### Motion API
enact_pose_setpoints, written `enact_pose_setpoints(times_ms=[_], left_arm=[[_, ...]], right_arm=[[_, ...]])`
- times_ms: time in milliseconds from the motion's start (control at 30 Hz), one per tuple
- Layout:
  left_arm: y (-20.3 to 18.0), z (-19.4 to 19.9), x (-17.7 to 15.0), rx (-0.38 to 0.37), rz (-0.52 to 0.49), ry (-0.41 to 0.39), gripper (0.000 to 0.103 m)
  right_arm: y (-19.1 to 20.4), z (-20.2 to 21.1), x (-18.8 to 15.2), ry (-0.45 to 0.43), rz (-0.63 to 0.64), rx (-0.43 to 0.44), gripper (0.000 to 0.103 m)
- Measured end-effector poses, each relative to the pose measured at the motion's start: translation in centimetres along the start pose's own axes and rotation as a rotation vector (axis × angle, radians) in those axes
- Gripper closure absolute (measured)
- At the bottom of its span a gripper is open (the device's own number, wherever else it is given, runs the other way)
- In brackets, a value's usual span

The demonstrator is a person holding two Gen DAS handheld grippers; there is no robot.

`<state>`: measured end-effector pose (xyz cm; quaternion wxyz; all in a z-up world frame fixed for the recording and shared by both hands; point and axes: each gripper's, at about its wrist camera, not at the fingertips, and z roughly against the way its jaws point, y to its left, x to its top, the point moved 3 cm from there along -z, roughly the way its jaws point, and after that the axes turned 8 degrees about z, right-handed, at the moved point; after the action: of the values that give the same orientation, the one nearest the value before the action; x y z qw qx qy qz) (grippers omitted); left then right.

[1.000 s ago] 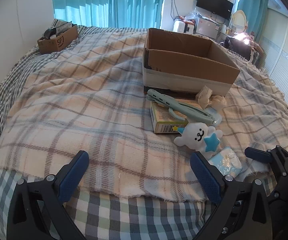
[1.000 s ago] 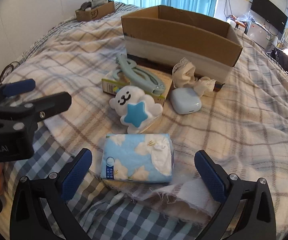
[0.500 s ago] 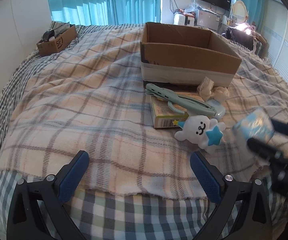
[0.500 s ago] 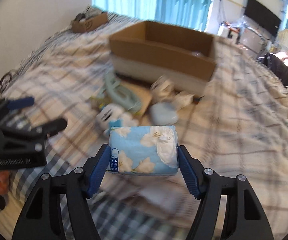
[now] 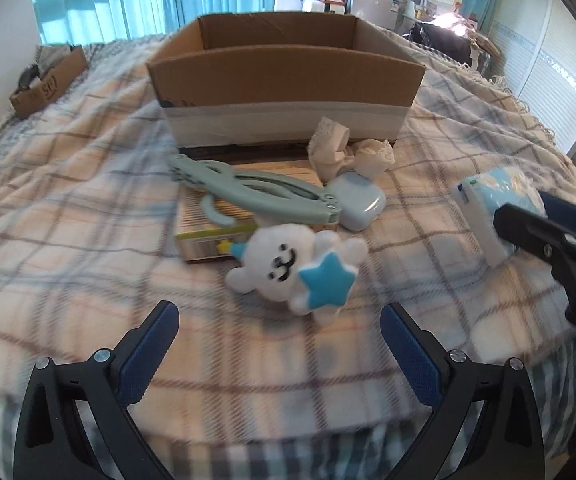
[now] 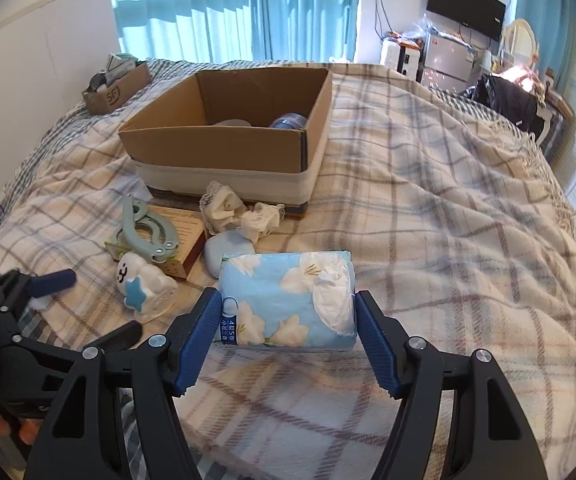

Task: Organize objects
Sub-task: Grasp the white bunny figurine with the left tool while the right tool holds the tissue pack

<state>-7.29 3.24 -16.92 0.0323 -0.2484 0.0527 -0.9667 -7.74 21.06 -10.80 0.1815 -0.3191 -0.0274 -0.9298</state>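
My right gripper [image 6: 288, 340] is shut on a blue flowered tissue pack [image 6: 288, 300] and holds it above the blanket; the pack also shows in the left wrist view [image 5: 487, 208]. My left gripper [image 5: 280, 348] is open and empty, just short of a white seal plush with a blue star [image 5: 291, 264]. Behind the plush lie a green clip [image 5: 248, 192] on a flat yellow box [image 5: 216, 228], a pale blue case [image 5: 357, 204] and a crumpled white cloth [image 5: 339, 152]. An open cardboard box [image 6: 216, 148] stands behind them with some items inside.
Everything lies on a bed with a plaid blanket [image 6: 447, 220]. A small cardboard box [image 6: 116, 88] sits at the far left corner. A wall is on the left; curtains and furniture stand beyond the bed.
My right gripper closed on the tissue pack and lifted it off the blanket towards the box. My left gripper moved forward and right, closer to the plush.
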Motion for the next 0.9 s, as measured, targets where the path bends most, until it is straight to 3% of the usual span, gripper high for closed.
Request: enact_pose_setpoints(times_ms=[300, 367, 400, 900], left_arm=[[-1.1, -2.8, 1.4, 0.004, 0.004, 0.033, 0.013], [-1.0, -3.0, 1.3, 0.017, -0.007, 0.034, 0.021], [-0.9, -3.0, 1.2, 0.019, -0.008, 0.035, 0.03], [-0.6, 2.4, -0.1, -0.059, -0.016, -0.033, 0.034]], right_arm=[[-0.4, -0.6, -0.4, 0.01, -0.028, 0.016, 0.036], [-0.4, -0.6, -0.4, 0.01, -0.028, 0.016, 0.036], [-0.4, -0.6, -0.4, 0.011, -0.027, 0.015, 0.036], [1.8, 2.6, -0.3, -0.027, 0.038, -0.032, 0.044]])
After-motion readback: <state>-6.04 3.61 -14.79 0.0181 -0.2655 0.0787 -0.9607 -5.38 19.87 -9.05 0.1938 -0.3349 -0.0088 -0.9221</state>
